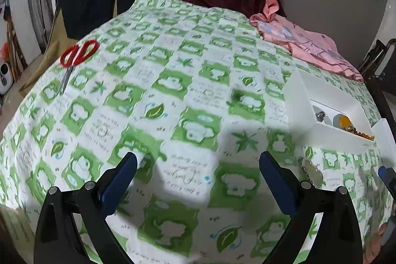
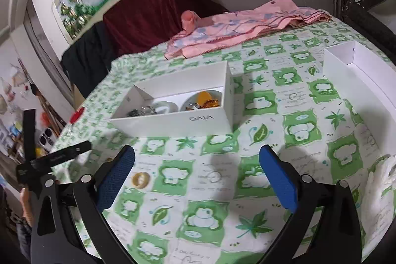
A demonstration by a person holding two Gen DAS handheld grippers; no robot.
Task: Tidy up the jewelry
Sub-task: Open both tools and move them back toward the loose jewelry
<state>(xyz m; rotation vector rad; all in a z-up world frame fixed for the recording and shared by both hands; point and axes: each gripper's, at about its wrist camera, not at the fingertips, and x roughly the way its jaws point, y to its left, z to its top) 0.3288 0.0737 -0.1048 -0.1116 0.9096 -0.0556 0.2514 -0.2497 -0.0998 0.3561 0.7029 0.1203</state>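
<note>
A white box (image 2: 173, 120) stands on the green-and-white patterned cloth; inside it are two small dishes, one with silvery pieces (image 2: 146, 110), one with amber and orange pieces (image 2: 206, 100). The same white box (image 1: 319, 108) shows at the right of the left wrist view. A yellowish ring (image 2: 141, 180) lies on the cloth by my right gripper's (image 2: 196, 165) left finger. A silver oval brooch (image 1: 310, 171) lies just right of my left gripper (image 1: 198, 165). Both grippers are open above the cloth with nothing between their fingers.
Red-handled scissors (image 1: 76, 55) lie at the far left of the table. A pink cloth (image 2: 237, 27) is bunched along the far edge. An open white lid (image 2: 356, 81) sits at the right. The other gripper (image 2: 49, 160) shows at the left edge.
</note>
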